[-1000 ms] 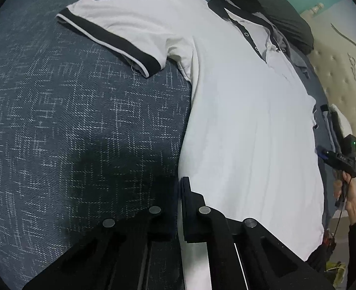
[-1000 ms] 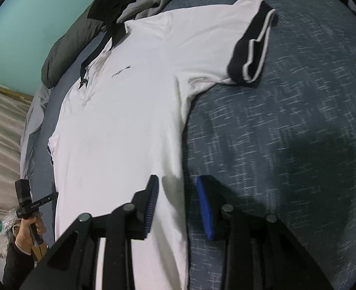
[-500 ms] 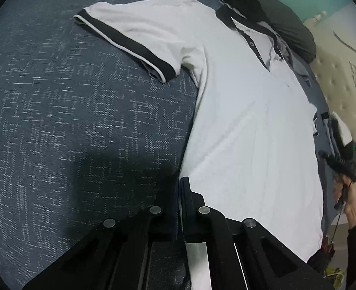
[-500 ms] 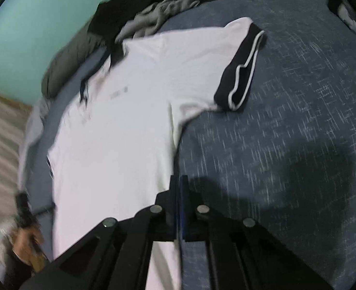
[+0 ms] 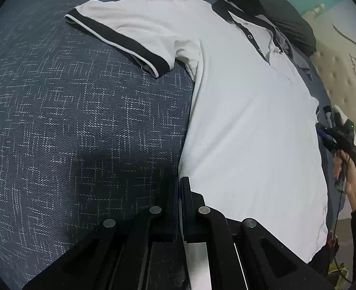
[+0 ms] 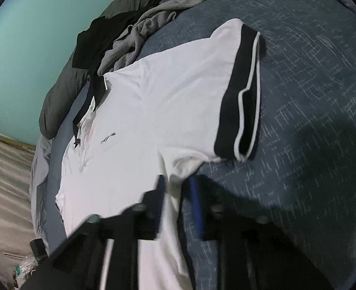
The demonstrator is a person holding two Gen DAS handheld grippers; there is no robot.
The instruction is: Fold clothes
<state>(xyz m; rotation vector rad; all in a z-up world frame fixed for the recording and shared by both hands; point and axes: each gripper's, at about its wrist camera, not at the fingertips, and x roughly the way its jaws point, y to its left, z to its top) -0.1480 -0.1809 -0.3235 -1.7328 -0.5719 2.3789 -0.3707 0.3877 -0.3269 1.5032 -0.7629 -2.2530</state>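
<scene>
A white polo shirt (image 5: pixel 245 120) with black collar and black sleeve bands lies face up on the dark blue bedspread (image 5: pixel 81 120). My left gripper (image 5: pixel 181 181) is shut, pinching the shirt's side edge low on the body. In the right wrist view the shirt (image 6: pixel 153 111) fills the middle. My right gripper (image 6: pixel 178 183) is at the opposite side edge, just below the black-banded sleeve (image 6: pixel 240 101). Its jaws are opening, with the white edge between them, apart from the blue pad. In the left wrist view a hand (image 5: pixel 347 169) holds that gripper at the far right.
A grey garment (image 6: pixel 148 29) and a black one (image 6: pixel 93 38) lie crumpled past the collar, beside a dark pillow (image 6: pixel 61 91). A teal wall (image 6: pixel 28 36) is behind them. A tufted beige headboard (image 5: pixel 342 72) borders the bed's far side.
My right gripper shut on the shirt's side edge, slid up toward the sleeve, and its jaws have parted again. The left gripper has stayed shut in place.
</scene>
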